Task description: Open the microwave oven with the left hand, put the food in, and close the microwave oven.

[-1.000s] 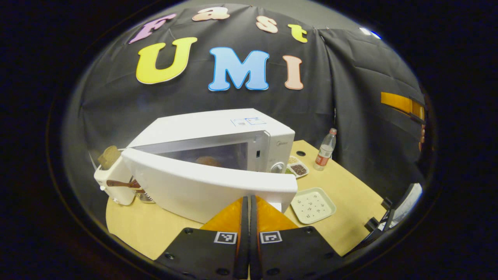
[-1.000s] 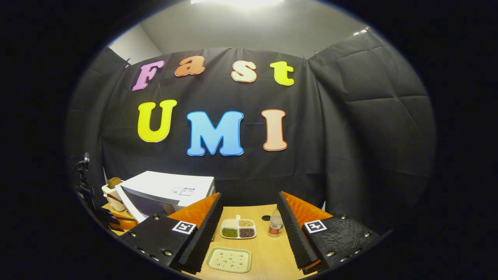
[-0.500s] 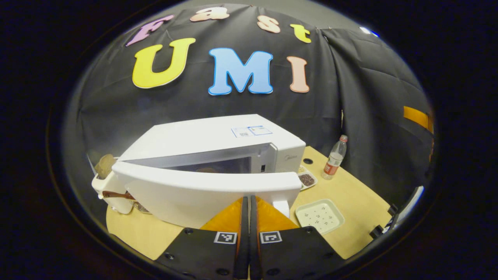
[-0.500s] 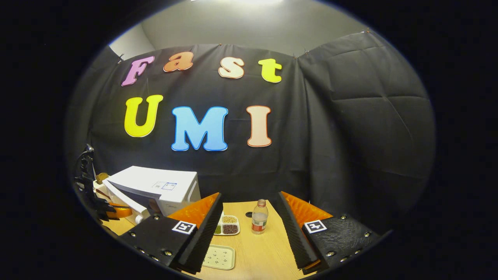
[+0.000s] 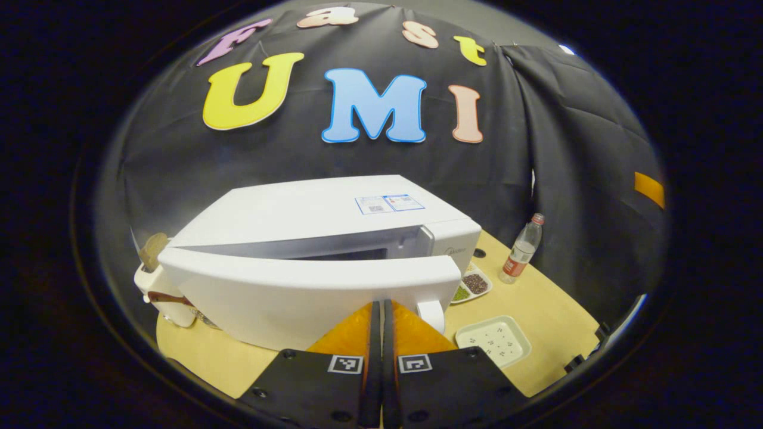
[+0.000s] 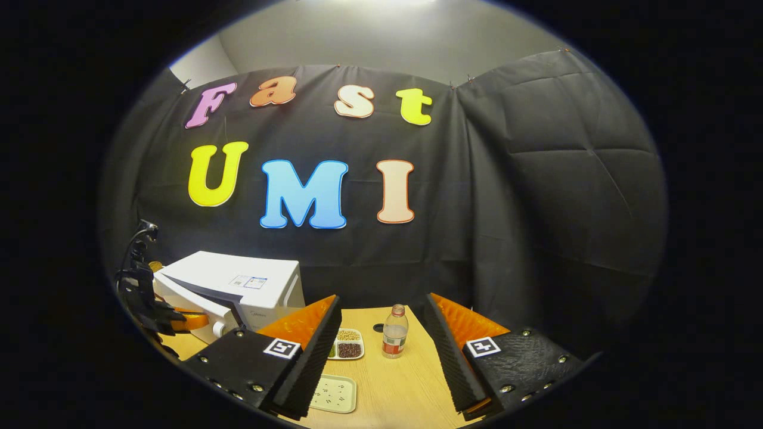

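Left gripper (image 5: 377, 310): fingers pressed together with nothing between them, tips against the outer face of the microwave door (image 5: 298, 292).
Door: hinged at the left, nearly shut, a narrow dark gap left along its top edge; its long axis runs left to right across the left gripper view.
Microwave oven (image 5: 322, 205): white, on the left half of the wooden table (image 5: 548, 298), front facing the near side, long axis left to right.
Food: inside cannot be made out through the gap.
Right gripper (image 6: 381, 351): fingers wide apart, holding nothing, raised over the table's right part.
Divided dish (image 6: 344, 350): right of the oven; green, dark and pale grains in separate sections.
Tray (image 6: 332, 393): pale, speckled, nearer than the dish.
Bottle (image 6: 394, 338): upright, far right, red label.
Toaster (image 5: 158, 280): white, left of the oven, a slice of bread standing in it.
Right gripper view extra: the left gripper (image 6: 179, 319) from the side, against the door at the oven's front.
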The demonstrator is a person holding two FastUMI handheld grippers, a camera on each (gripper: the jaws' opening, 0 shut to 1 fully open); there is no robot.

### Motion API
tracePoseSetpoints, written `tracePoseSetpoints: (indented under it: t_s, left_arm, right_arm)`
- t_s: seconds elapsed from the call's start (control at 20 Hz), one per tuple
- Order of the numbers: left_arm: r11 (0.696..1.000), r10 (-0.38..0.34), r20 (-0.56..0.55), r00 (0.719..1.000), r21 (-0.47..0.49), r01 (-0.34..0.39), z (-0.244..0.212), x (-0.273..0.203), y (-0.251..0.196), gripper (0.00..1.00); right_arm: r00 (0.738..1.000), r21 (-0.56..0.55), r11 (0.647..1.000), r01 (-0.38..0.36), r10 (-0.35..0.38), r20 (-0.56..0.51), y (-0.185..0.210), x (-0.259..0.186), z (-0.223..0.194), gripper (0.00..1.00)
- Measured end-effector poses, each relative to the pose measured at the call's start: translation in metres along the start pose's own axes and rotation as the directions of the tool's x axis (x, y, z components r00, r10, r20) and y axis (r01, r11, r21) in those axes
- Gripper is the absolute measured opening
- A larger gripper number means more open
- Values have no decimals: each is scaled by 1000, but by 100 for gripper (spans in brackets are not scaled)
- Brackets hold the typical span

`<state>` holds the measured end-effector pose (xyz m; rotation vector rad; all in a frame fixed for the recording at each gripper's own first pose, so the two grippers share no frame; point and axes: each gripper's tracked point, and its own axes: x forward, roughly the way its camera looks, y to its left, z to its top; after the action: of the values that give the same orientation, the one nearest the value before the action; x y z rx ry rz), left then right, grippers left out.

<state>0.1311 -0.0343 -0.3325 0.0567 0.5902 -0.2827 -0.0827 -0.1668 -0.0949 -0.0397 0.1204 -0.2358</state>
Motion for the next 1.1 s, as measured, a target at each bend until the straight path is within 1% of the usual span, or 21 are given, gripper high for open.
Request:
tracePoseSetpoints:
  t_s: [0.15, 0.35, 0.5, 0.6, 0.75, 1.0, 1.1]
  left_arm:
    - [1000, 20, 5, 1000, 4, -20, 6, 12, 4, 7]
    - [999, 33, 10, 999, 27, -33, 13, 25, 4, 8]
    - [999, 40, 22, 999, 26, -41, 18, 33, 4, 7]
    - [999, 33, 7, 999, 14, -33, 13, 36, 1, 8]
    - [998, 49, 10, 999, 39, -49, 12, 38, 2, 7]
    - [998, 47, 35, 998, -35, -46, 11, 39, 3, 8]
    - [999, 48, 38, 998, -24, -47, 12, 39, 3, 7]
  right_arm:
    - [1000, -7, 1000, -10, 10, 4, 4, 5, 2, 86]
    - [1000, -17, 1000, -22, 23, 21, 10, 14, 9, 86]
    - [999, -18, 999, -35, 36, 18, 14, 22, 8, 86]
    - [999, -17, 999, -43, 43, 14, 14, 28, 7, 86]
    - [999, -10, 999, -40, 41, 12, 12, 38, 8, 86]
    - [999, -15, 999, -47, 47, 11, 13, 53, 8, 86]
    - [999, -13, 999, -53, 53, 8, 14, 58, 8, 86]
